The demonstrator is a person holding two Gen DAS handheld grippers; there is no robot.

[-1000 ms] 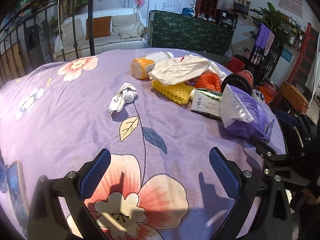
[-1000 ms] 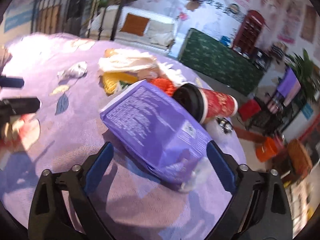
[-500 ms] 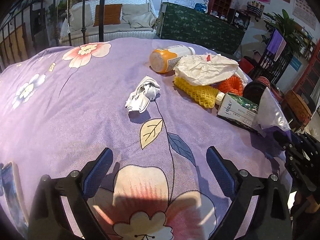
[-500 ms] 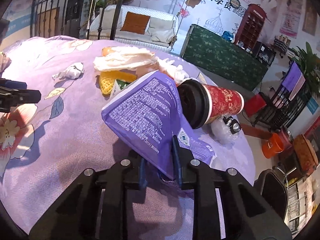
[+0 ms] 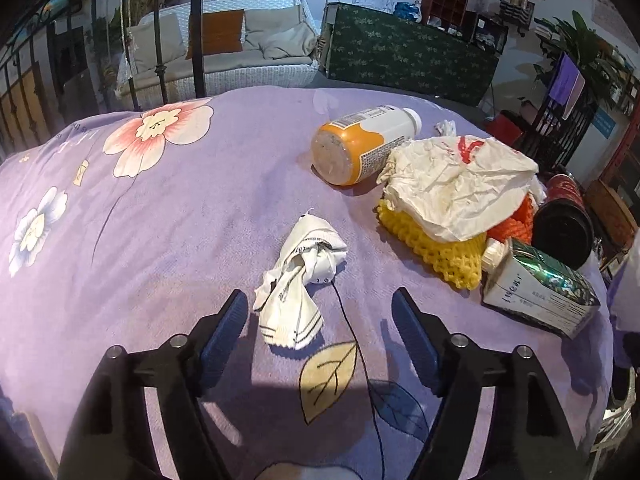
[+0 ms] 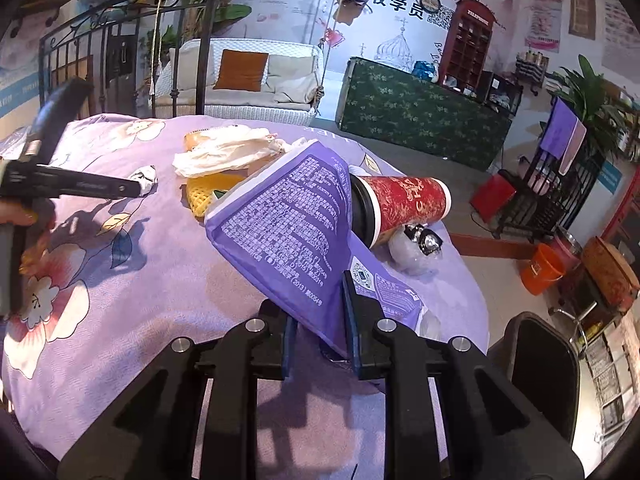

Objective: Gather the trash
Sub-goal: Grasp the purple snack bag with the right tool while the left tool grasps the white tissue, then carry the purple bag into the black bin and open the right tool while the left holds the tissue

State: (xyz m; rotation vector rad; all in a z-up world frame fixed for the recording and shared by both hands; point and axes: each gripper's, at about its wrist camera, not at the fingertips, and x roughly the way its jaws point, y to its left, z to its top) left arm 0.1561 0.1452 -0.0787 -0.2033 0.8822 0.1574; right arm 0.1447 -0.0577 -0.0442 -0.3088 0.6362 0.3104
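Note:
My left gripper [image 5: 318, 320] is open, its jaws on either side of a crumpled white wrapper [image 5: 300, 276] on the purple flowered cloth [image 5: 160, 240]. My right gripper [image 6: 318, 320] is shut on a purple plastic package [image 6: 288, 232] and holds it tilted above the cloth. Other trash lies in a heap: an orange-and-white bottle [image 5: 360, 144], a crumpled white bag [image 5: 456, 176], yellow foam netting [image 5: 436, 248], orange netting [image 5: 516, 224], a green-and-white carton [image 5: 540, 292], and a red paper cup with black lid [image 6: 404, 204].
A clear wrapped item [image 6: 416, 248] lies by the cup near the table's right edge. A black bin [image 6: 544, 368] stands below on the right. A sofa [image 5: 224, 52] and green counter [image 5: 408, 56] lie beyond the table.
My right gripper shut on the purple package and lifted it. My left gripper moved forward to straddle the crumpled white wrapper.

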